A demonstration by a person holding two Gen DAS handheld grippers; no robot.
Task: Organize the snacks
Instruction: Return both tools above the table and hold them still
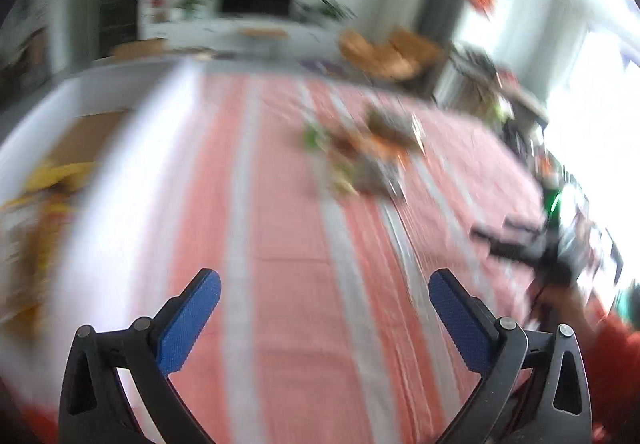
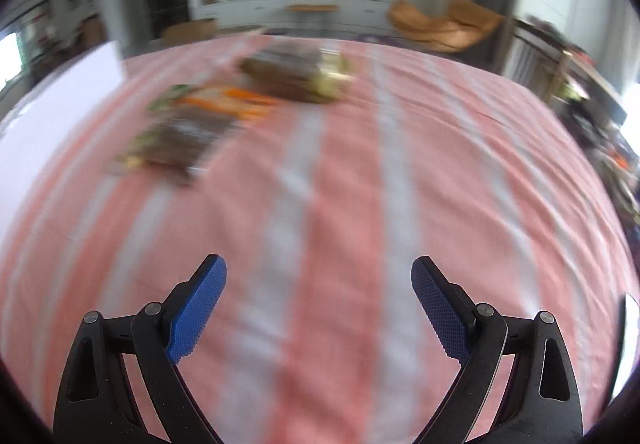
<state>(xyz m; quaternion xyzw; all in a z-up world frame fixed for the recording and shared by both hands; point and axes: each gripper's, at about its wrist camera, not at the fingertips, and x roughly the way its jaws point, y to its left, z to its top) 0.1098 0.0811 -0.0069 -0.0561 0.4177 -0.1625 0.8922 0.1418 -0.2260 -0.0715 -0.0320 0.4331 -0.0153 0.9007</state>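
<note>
Both hand-held grippers, left and right, gape wide and empty over the striped bench. Snack packets lie blurred at eleven o'clock; steady first, then straddle one packet squarely before closing.

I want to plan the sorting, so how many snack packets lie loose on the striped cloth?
About 3, though blur may hide more. A dark packet lies nearest, an orange one sits just behind it, and a brown one lies farthest. All rest on the cloth.
</note>
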